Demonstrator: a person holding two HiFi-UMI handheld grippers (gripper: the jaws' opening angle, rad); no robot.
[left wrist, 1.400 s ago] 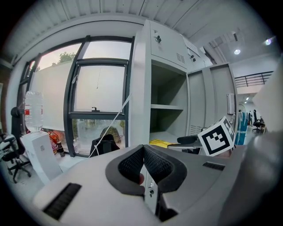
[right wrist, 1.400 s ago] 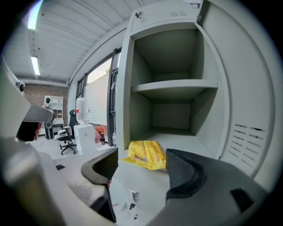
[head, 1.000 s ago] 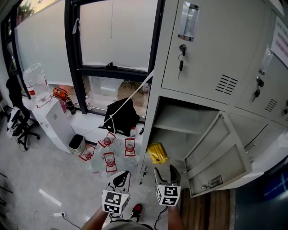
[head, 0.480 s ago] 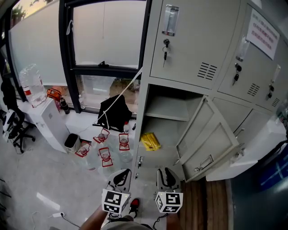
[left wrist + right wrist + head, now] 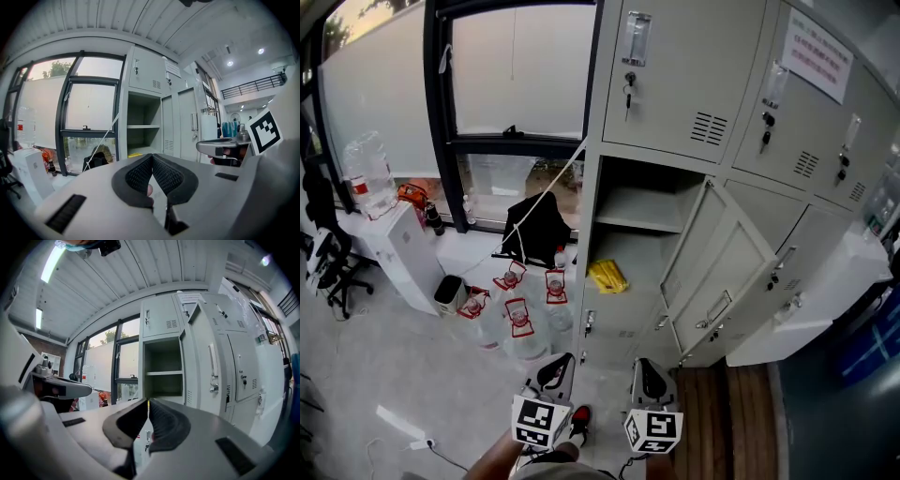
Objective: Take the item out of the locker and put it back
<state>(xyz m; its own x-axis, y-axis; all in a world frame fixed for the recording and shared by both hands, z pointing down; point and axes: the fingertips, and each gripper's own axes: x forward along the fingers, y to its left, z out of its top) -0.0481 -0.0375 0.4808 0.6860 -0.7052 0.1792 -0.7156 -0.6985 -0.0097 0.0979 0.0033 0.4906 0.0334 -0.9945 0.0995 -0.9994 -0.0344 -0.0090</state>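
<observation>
The left gripper sits pinched shut and the right gripper is closing tip-to-tip, both empty. Reaching in like that, I'd say they'd shove the yellow item, well ahead of them, deeper into the locker.

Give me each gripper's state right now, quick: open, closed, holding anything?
Left gripper: jaws closed, nothing between them.
Right gripper: jaws closed, nothing between them.

You stand in an office locker corner: grey steel lockers beside a tall window, an office chair and water bottles on the floor.
</observation>
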